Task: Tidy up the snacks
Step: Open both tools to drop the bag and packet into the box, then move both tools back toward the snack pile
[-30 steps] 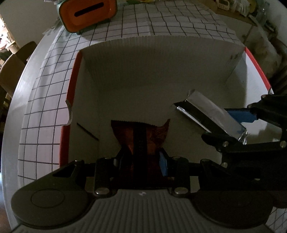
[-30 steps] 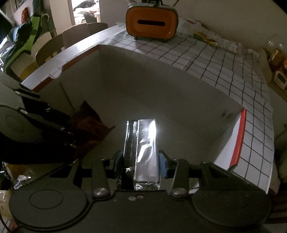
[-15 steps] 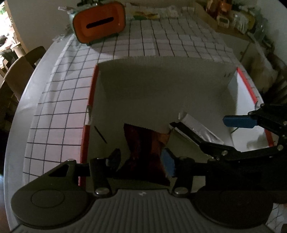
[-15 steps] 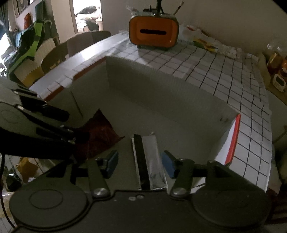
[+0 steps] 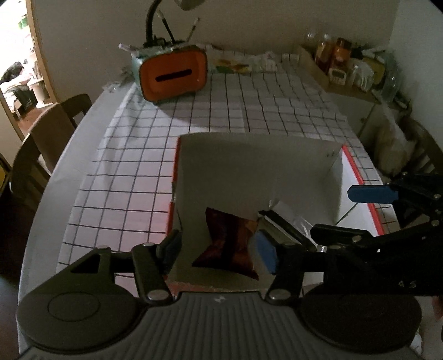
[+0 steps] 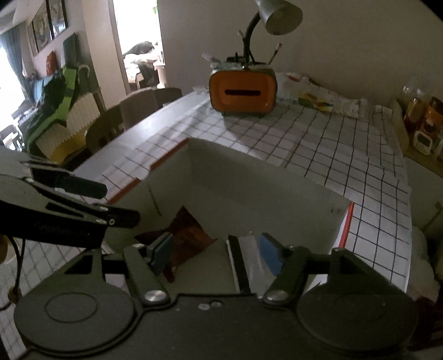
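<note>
A white cardboard box (image 5: 249, 166) with red edges stands on the checked cloth. A red-brown snack packet (image 5: 227, 243) lies flat on its floor, and a silver foil packet (image 5: 288, 221) lies just to the right of it. My left gripper (image 5: 218, 249) hovers above the red-brown packet. Its jaws are opening and the pads are clear of the packet. My right gripper (image 6: 217, 253) hangs over the silver packet (image 6: 246, 254), jaws also opening, with nothing pressed between them. The right gripper (image 5: 351, 213) shows at the right of the left wrist view. The left gripper (image 6: 110, 202) shows at the left of the right wrist view.
An orange slotted box (image 5: 173, 76) with a desk lamp (image 6: 279, 16) behind it stands at the table's far end. A tray of jars (image 5: 337, 63) sits at the back right. Chairs (image 5: 52, 133) line the table's left side. Checked cloth (image 5: 124, 180) lies around the box.
Both grippers let go of their packets, opened wider and rose out of the box. The red-brown and silver packets now lie on the box floor.
</note>
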